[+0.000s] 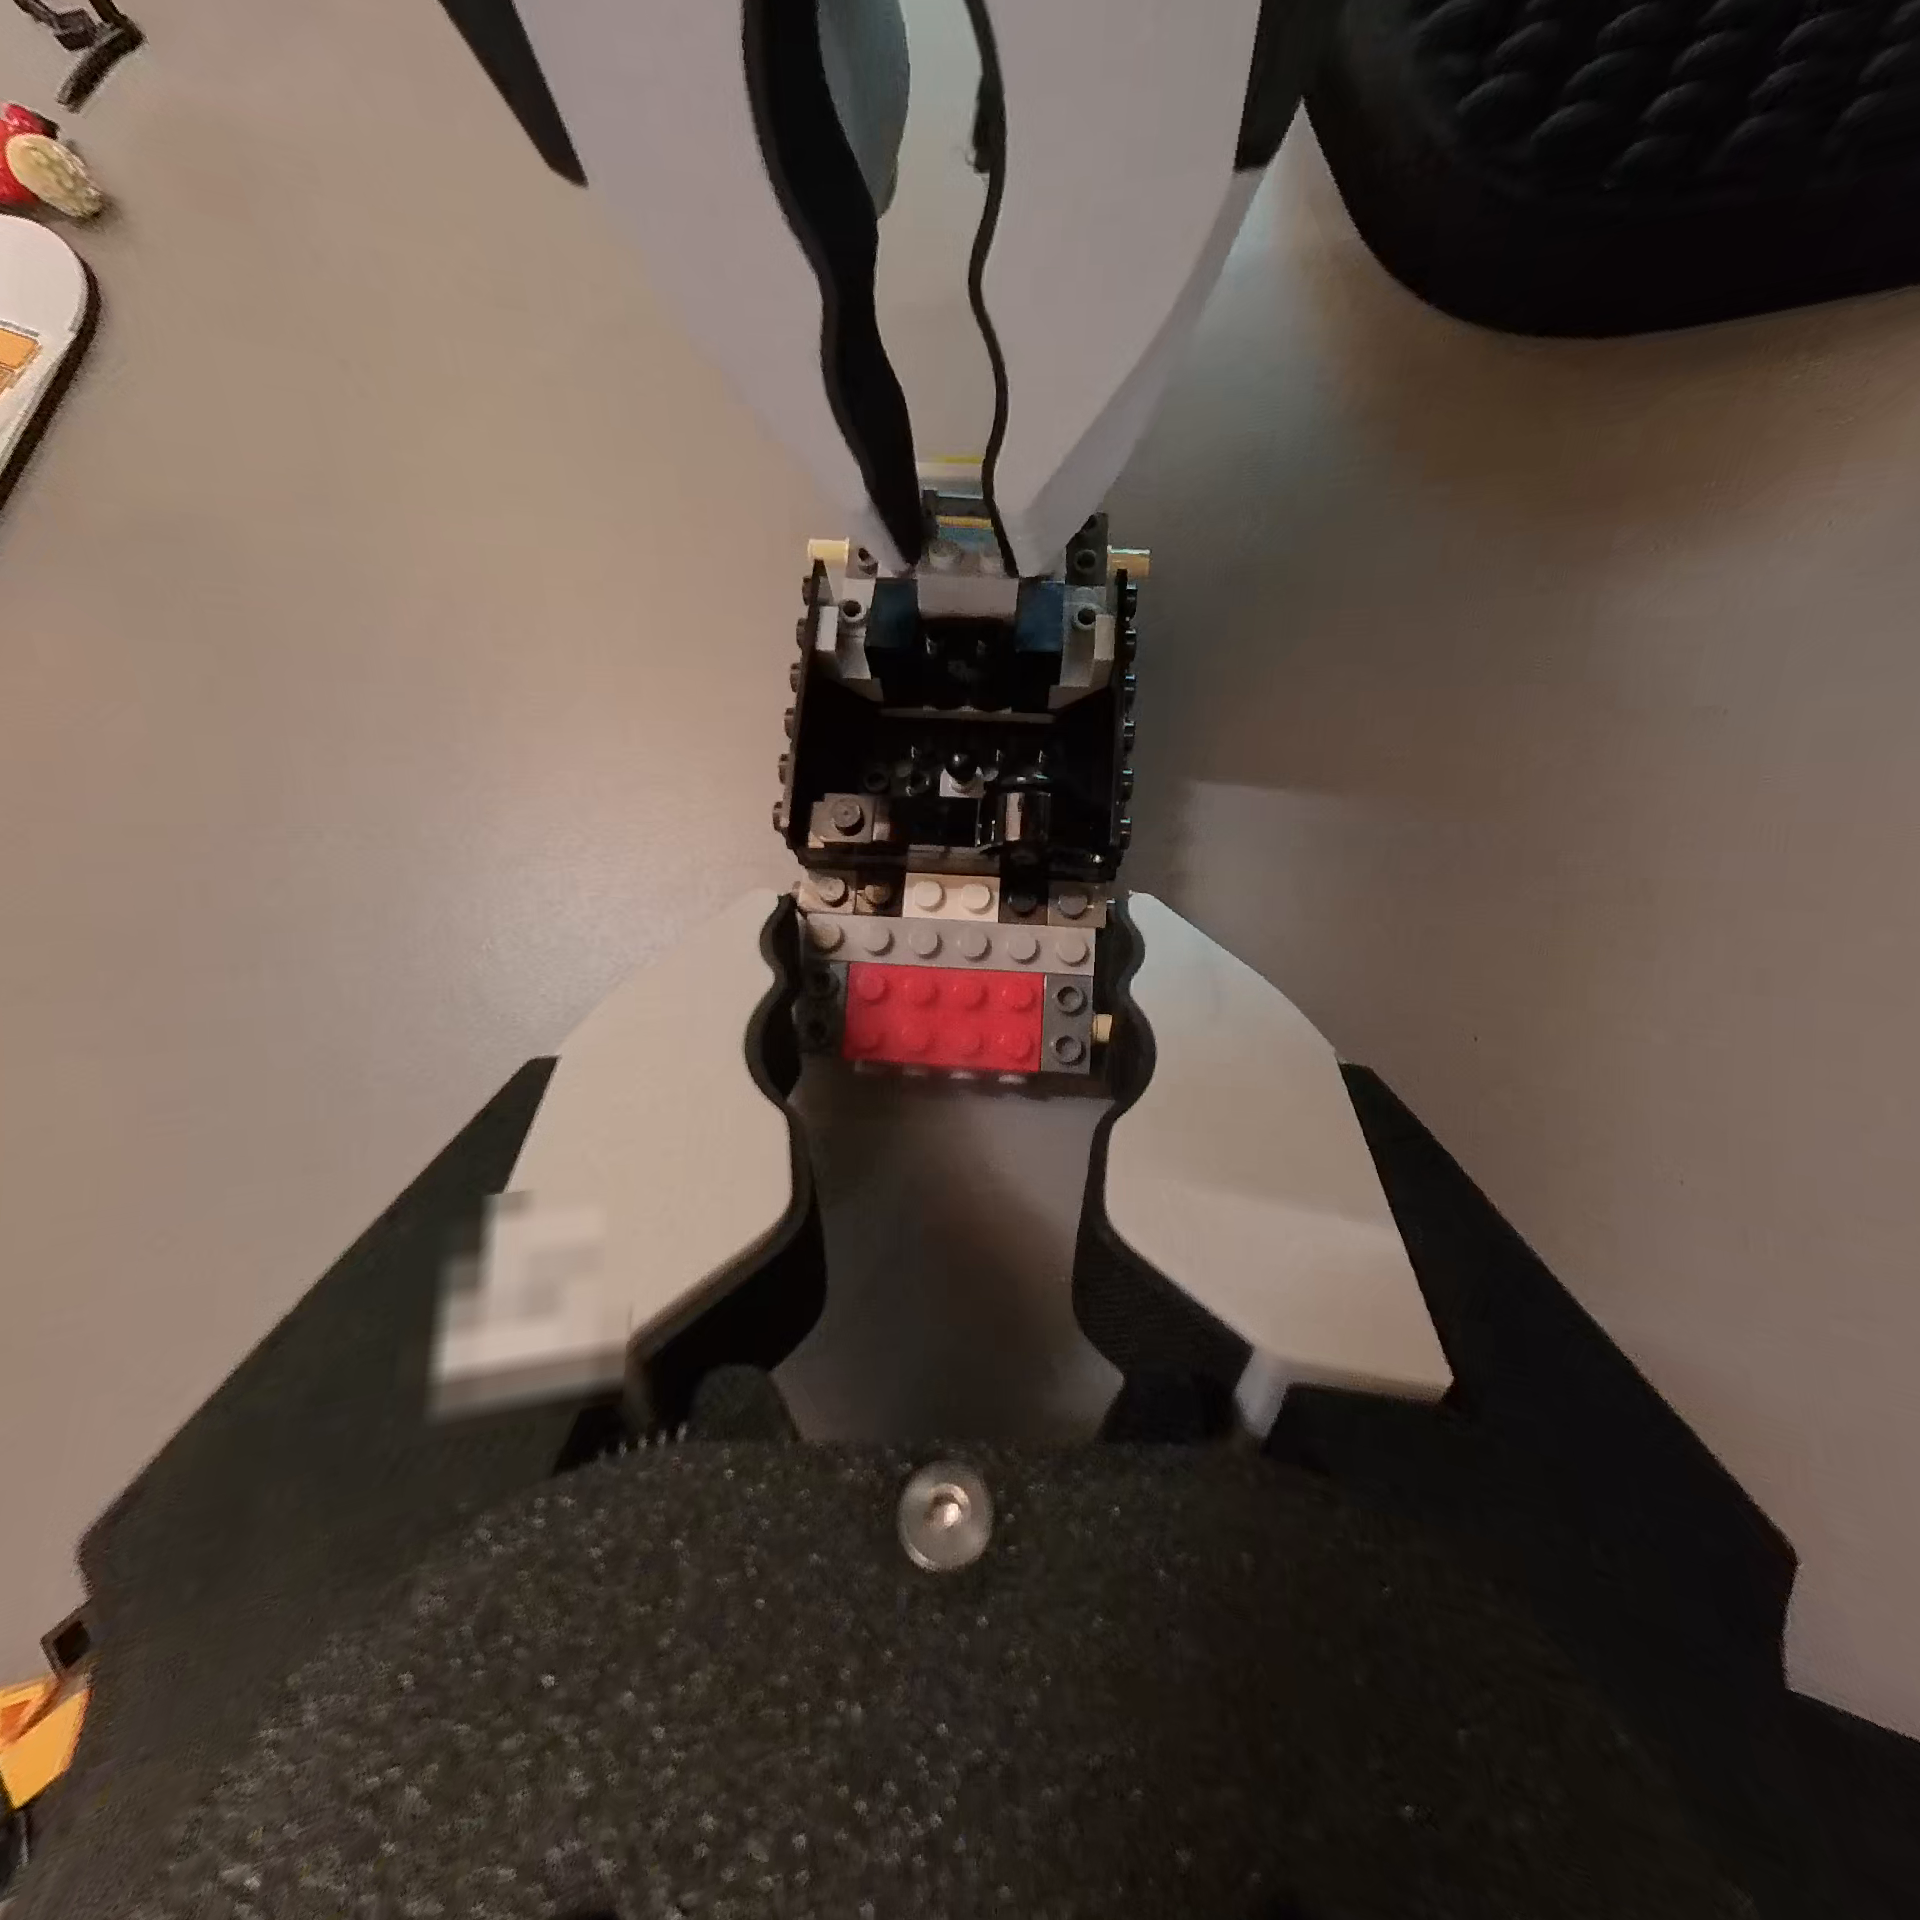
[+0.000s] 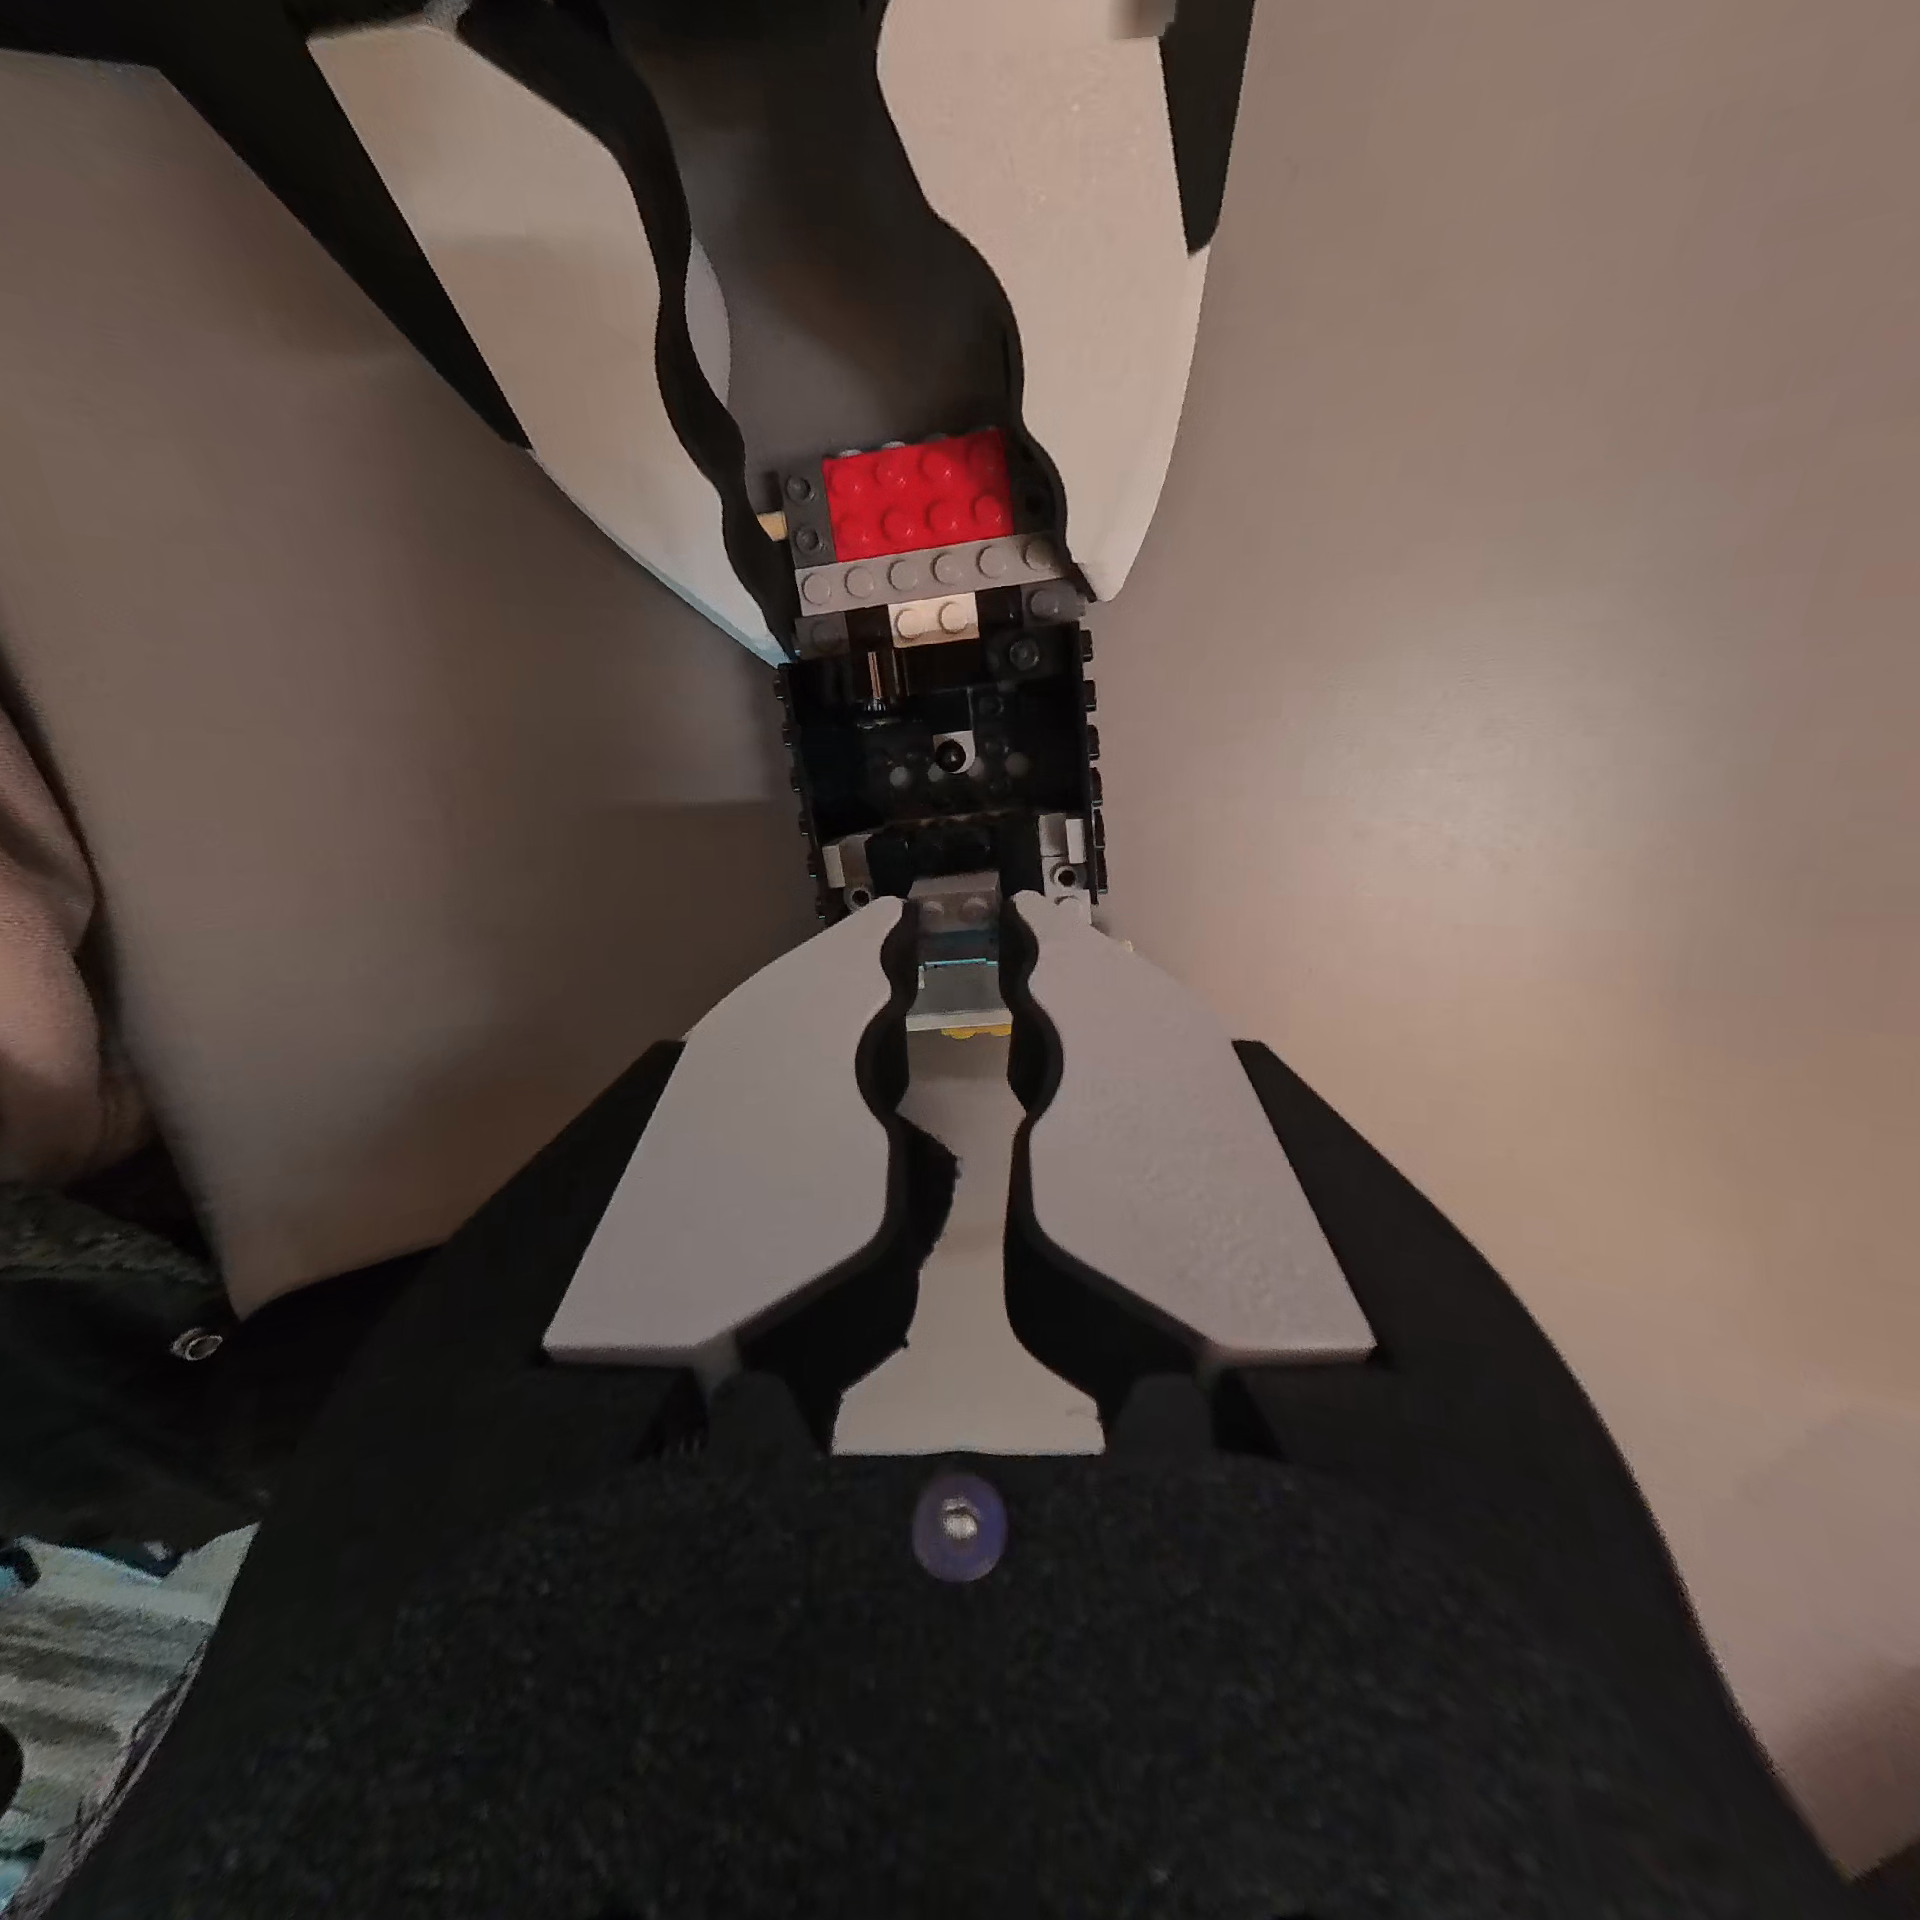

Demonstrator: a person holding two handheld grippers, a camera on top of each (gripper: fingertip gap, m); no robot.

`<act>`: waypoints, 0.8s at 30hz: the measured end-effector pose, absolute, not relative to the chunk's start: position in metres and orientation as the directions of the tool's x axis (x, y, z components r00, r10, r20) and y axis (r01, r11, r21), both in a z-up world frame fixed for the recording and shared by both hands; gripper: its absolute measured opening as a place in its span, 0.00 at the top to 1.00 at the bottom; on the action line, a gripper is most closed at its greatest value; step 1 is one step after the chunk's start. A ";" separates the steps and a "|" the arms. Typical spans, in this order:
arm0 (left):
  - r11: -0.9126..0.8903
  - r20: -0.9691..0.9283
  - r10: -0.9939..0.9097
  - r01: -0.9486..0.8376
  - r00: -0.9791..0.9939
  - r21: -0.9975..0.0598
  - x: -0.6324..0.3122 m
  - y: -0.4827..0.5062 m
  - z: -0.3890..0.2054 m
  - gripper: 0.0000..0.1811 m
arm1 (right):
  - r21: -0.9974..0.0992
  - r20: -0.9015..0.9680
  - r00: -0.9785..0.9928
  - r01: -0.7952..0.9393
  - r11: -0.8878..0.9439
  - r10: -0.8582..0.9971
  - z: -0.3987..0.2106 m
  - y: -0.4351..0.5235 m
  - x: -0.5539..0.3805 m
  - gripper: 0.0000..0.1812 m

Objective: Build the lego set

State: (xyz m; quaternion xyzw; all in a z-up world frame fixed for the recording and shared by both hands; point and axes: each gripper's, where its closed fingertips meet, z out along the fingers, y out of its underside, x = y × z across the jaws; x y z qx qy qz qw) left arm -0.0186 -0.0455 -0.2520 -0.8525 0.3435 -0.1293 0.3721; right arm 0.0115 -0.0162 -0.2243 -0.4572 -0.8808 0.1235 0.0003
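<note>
Both the left gripper (image 1: 951, 1023) and right gripper (image 2: 956, 966) are showing pale grey fingers, wavy black pads, textured black bodies, each bearing a silver screw (image 1: 943, 1523).

Black textured cushion (image 1: 1621, 156), grey table (image 1: 364, 623)

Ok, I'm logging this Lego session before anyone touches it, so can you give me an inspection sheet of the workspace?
Surface: plain grey table, bare around the model.
Job's things: one part-built Lego model, black open box in the middle, red brick at one end.
Clutter: a booklet and a red and gold item at the table's far left edge.
Grippers: left gripper shut on the model's red-brick end; right gripper shut on the narrow grey piece at the opposite end.
Cables: nothing seen.
Surroundings: black mesh item at the far right; fabric by the table edge.
</note>
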 end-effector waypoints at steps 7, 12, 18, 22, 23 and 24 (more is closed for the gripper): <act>-0.488 -0.033 -0.683 -0.489 0.730 -0.723 -0.019 -0.046 -0.252 0.69 | -0.163 -0.125 -0.603 0.795 0.584 0.787 -0.229 -0.018 0.010 0.92; -0.490 -0.025 -0.683 -0.483 0.730 -0.726 -0.019 -0.046 -0.252 0.69 | -0.215 -0.137 -0.601 0.794 0.569 0.787 -0.224 -0.018 0.011 0.89; -0.491 -0.024 -0.683 -0.482 0.730 -0.726 -0.019 -0.046 -0.252 0.69 | -0.279 -0.123 -0.595 0.789 0.547 0.794 -0.212 -0.016 0.008 0.97; -0.491 -0.027 -0.681 -0.484 0.731 -0.724 -0.019 -0.046 -0.252 0.69 | -0.237 -0.090 -0.604 0.785 0.572 0.792 -0.223 -0.016 0.009 0.98; -0.492 -0.027 -0.681 -0.484 0.732 -0.723 -0.018 -0.046 -0.252 0.69 | -0.221 -0.084 -0.602 0.789 0.574 0.794 -0.225 -0.015 0.010 0.98; -0.493 -0.027 -0.681 -0.486 0.732 -0.722 -0.018 -0.046 -0.252 0.69 | -0.218 -0.079 -0.603 0.787 0.577 0.794 -0.227 -0.015 0.009 0.98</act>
